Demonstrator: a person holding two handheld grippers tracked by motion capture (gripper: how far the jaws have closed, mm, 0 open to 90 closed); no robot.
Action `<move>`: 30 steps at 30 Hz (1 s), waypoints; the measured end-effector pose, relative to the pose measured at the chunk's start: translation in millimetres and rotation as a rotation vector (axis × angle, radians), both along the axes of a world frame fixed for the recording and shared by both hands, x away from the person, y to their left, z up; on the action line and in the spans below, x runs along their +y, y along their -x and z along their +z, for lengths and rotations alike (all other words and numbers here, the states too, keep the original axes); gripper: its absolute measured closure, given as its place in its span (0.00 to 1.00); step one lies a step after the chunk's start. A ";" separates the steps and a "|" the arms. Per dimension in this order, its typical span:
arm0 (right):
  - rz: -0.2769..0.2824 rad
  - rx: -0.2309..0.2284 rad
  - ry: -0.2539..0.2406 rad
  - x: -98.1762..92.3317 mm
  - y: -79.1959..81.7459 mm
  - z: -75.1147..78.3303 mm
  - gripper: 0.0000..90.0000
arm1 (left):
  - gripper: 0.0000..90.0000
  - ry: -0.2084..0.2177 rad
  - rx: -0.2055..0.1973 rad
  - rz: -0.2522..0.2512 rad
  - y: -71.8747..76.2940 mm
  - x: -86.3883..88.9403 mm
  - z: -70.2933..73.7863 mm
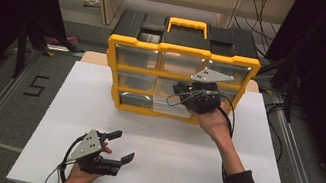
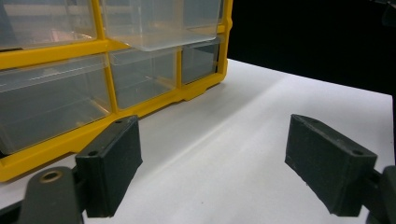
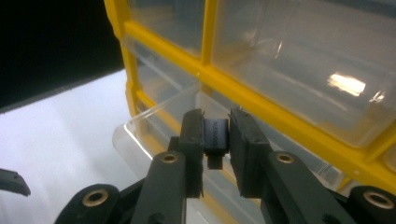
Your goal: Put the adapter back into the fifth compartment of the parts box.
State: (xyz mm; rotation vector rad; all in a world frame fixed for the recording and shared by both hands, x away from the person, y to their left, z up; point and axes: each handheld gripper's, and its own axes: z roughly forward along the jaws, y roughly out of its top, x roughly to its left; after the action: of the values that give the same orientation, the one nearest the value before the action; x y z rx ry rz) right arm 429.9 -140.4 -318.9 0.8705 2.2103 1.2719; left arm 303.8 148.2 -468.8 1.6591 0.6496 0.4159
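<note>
Nearest the person, the left gripper [image 1: 116, 148] rests low over the white table [image 1: 162, 172], jaws spread wide and holding nothing; its own view shows bare tabletop between the two black pads [image 2: 112, 163] and the organizer's yellow frame off to the side. It looks parked, out of the work.

Further out, the right gripper [image 1: 179, 94] is up at the front of the yellow-and-black drawer organizer [image 1: 180, 76]. Its jaws are drawn in close on a small black part [image 3: 216, 137], pinching it from both sides. I can't say what the part is; it is dark, blocky, with faint lettering on its face and a small tab poking out below.

Just beyond and below the part, a clear plastic drawer [image 3: 154, 126] stands pulled out from the organizer's lower rows, its rim open to the gripper. The other drawers shown look pushed in.

My read: this is the drop-off step, carrying the part to the open drawer. The next move calls for easing forward until the part hangs inside the drawer's rim, lowering it clear of the yellow crossbar [image 3: 261, 93] above, then parting the jaws. The drawer would then want pushing shut.
</note>
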 end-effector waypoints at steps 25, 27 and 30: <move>0.045 -0.030 -0.034 0.8 34.8 4.0 0.40 | 0.20 0.000 0.003 -0.001 -0.1 -0.1 -0.2; 0.050 -0.036 -0.037 0.0 39.0 2.8 0.38 | 0.20 -0.001 0.004 -0.001 -0.3 -0.1 -0.3; 0.062 -0.042 -0.059 -1.6 44.6 1.4 0.36 | 0.20 -0.001 0.007 0.000 -0.5 -0.4 -0.5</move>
State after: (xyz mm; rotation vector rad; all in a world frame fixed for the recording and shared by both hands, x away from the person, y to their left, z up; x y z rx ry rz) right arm 385.3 -142.0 -317.5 0.7956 2.1923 1.3780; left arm 304.3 147.8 -469.2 1.6626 0.6544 0.4110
